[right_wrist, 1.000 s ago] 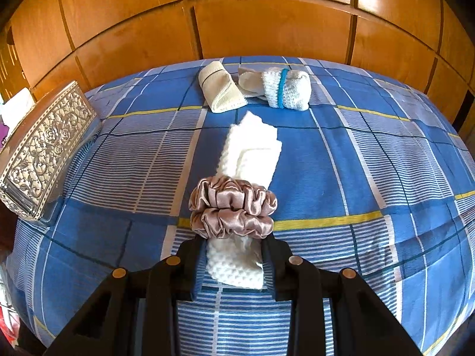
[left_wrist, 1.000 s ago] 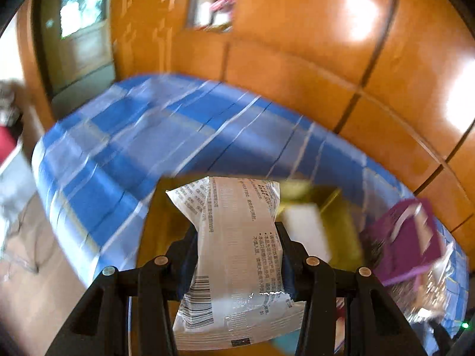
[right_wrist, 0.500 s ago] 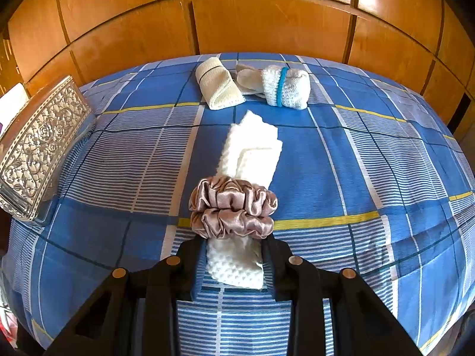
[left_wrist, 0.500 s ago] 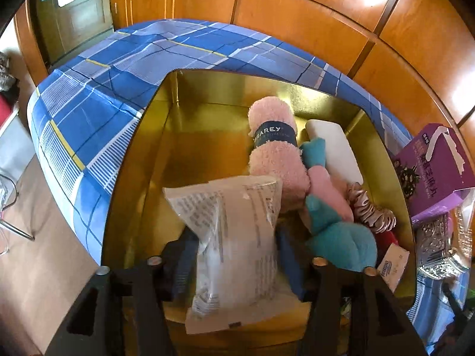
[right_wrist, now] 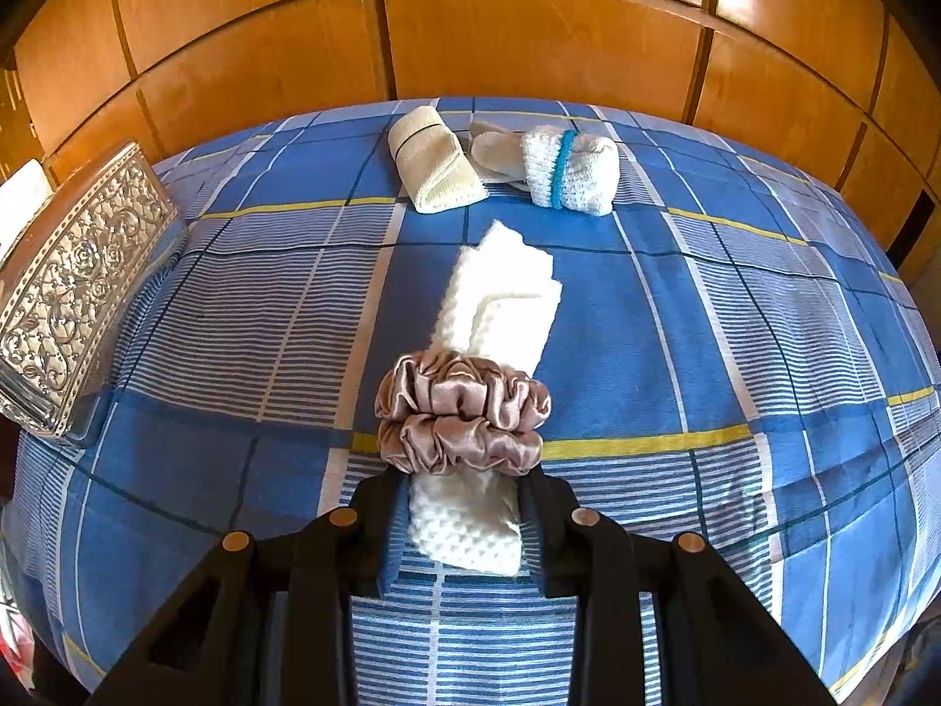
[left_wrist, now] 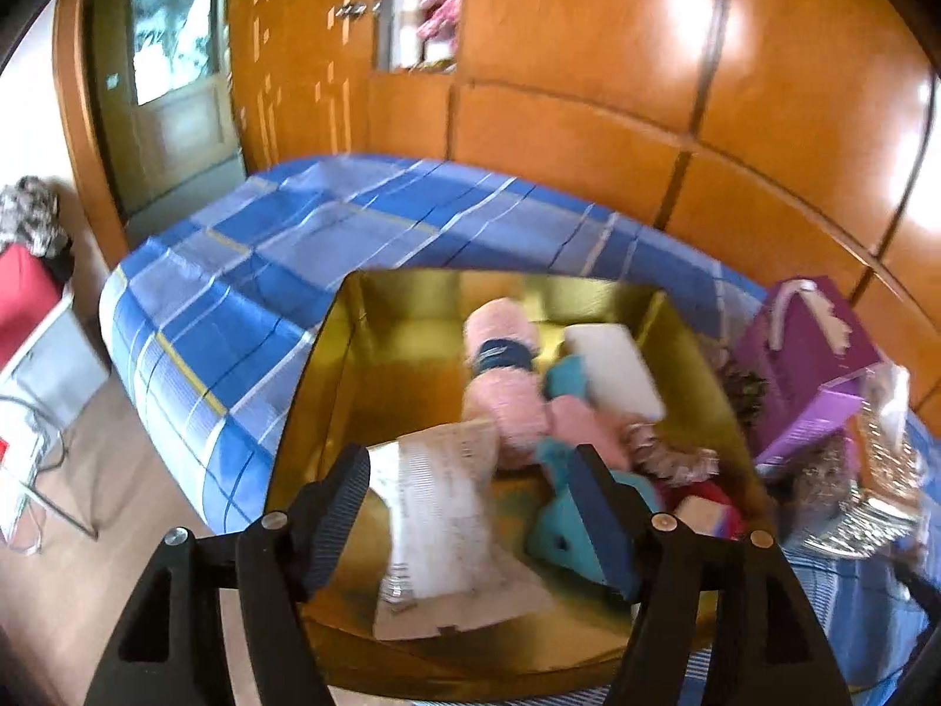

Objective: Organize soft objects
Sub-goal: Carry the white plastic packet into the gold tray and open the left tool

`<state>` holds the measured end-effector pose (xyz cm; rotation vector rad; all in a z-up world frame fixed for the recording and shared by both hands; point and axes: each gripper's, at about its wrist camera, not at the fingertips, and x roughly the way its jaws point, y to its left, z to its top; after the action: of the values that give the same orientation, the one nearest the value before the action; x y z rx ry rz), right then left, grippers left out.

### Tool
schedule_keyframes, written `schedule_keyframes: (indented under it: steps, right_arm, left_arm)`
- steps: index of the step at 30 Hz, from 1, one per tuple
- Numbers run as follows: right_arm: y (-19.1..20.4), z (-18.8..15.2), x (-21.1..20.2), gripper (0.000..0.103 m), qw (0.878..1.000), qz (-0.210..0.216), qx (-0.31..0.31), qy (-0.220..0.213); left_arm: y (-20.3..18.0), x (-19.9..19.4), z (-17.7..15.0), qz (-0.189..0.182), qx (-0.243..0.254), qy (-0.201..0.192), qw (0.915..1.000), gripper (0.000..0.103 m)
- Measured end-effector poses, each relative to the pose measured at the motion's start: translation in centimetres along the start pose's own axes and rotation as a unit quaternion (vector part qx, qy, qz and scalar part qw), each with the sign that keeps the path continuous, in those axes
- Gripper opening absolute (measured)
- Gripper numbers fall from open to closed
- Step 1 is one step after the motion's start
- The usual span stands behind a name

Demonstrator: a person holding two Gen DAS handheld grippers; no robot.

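My left gripper (left_wrist: 470,470) is open above the gold box (left_wrist: 329,365). A white printed packet (left_wrist: 441,523) lies loose in the box, below the fingers. Beside it are a pink fuzzy roll (left_wrist: 500,376), teal and pink soft items (left_wrist: 570,518) and a white pad (left_wrist: 614,368). My right gripper (right_wrist: 464,488) is shut on a rolled white towel (right_wrist: 500,300) wrapped by a beige satin scrunchie (right_wrist: 461,412), resting on the blue plaid bed (right_wrist: 735,323).
On the bed beyond lie a cream rolled cloth (right_wrist: 432,162) and a white roll with a blue band (right_wrist: 567,170). A silver embossed tin (right_wrist: 70,288) sits at the left. A purple box (left_wrist: 806,365) stands right of the gold box. Wooden wall panels rise behind.
My left gripper opened and let go of the white packet, which now lies in the gold box; the gripper drew back. The right gripper has not moved.
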<state>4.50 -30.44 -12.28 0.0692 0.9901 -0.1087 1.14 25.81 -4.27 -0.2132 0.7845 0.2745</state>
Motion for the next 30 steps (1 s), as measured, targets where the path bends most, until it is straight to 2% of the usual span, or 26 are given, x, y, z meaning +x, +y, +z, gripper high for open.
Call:
schedule_keyframes:
  steps: [9,20,30]
  right_arm:
    - [0.0,0.3,0.3,0.032,1.000,-0.003,-0.001,0.006]
    - [0.1,0.7,0.3,0.032,1.000,-0.005,0.000,0.005]
    - [0.4,2.9,1.4,0.028,1.000,-0.009,0.007,0.024]
  left_arm:
    - [-3.1,-2.3,-0.6,-0.026,0.041,-0.031,0.9983,0.070]
    - [-6.1,-2.5,-1.7,-0.042,0.077,-0.029,0.9957,0.070]
    - [-7.7,-2.0,-2.3,-0.049,0.101,-0.019,0.9935,0.070]
